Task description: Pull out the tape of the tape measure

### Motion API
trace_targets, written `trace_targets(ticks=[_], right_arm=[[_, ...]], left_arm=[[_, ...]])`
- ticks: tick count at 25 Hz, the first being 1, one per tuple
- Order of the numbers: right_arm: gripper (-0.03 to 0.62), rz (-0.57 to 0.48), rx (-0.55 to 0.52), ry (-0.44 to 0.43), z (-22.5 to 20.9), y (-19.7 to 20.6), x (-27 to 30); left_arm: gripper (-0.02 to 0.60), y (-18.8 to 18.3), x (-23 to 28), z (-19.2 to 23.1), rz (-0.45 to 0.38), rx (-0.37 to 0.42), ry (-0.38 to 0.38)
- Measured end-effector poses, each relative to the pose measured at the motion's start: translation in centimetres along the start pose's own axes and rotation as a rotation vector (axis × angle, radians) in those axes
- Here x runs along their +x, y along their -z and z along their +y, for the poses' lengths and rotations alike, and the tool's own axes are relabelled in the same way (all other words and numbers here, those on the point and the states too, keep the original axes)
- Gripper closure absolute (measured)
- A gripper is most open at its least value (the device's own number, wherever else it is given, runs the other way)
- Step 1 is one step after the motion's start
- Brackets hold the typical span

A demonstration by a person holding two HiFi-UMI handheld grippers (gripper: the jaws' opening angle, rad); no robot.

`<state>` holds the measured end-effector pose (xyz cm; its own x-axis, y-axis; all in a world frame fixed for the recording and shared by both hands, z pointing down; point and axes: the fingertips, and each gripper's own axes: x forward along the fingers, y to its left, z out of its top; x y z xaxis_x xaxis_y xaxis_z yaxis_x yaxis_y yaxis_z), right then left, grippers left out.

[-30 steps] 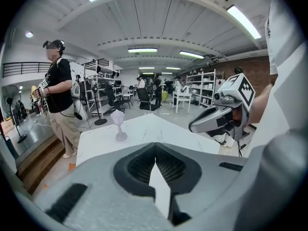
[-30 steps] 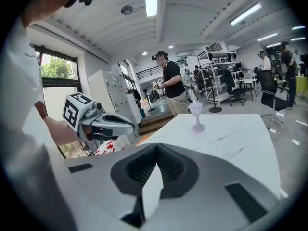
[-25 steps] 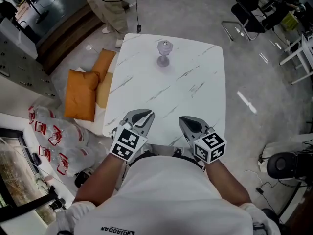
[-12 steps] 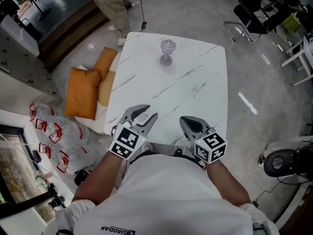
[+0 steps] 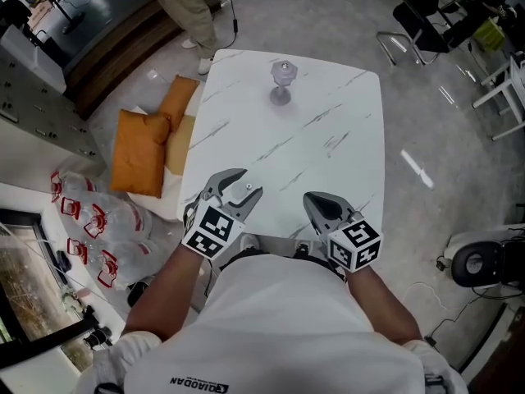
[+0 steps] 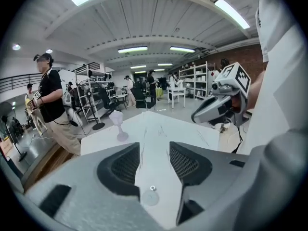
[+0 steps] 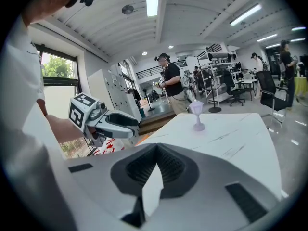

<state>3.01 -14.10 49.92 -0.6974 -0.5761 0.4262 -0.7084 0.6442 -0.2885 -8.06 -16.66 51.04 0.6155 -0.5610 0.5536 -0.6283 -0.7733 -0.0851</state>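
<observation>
1. Cannot tell where the tape measure lies: seen in no view, and the near edge of the table (image 5: 328, 97) covered by the wearer's white shirt (image 5: 279, 327).
2. Left gripper (image 5: 244, 183) over the near left of the tabletop, jaws wide apart and just been opening. Only bare marble in the gap.
3. Right gripper (image 5: 312, 199) near it on the right, jaws closed tip to tip, holding nothing.
4. Hard to make out: a small pale violet stemmed glass (image 5: 282, 80), upright near the far edge, well apart from both grippers.
5. Bare marble all the way from the grippers to the glass, and across to the right edge.
6. Beyond the left edge, orange cushions (image 5: 139, 150) on the floor. By the far left corner, a standing person (image 5: 184, 2), cut off at the top of the head view.
</observation>
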Motion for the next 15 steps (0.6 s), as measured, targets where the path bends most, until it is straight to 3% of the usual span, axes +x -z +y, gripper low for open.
trace_targets(ticks=[7,15], right_arm=[[0.588,0.016,0.006,0.001,0.3,0.8,0.2],[0.588,0.028,0.024,0.042,-0.2,1.6,-0.2]], left_arm=[[0.373,10.1,2.6,0.5,0.360,0.193,0.085],[0.371,16.0,5.9,0.6,0.452,0.095,0.130]])
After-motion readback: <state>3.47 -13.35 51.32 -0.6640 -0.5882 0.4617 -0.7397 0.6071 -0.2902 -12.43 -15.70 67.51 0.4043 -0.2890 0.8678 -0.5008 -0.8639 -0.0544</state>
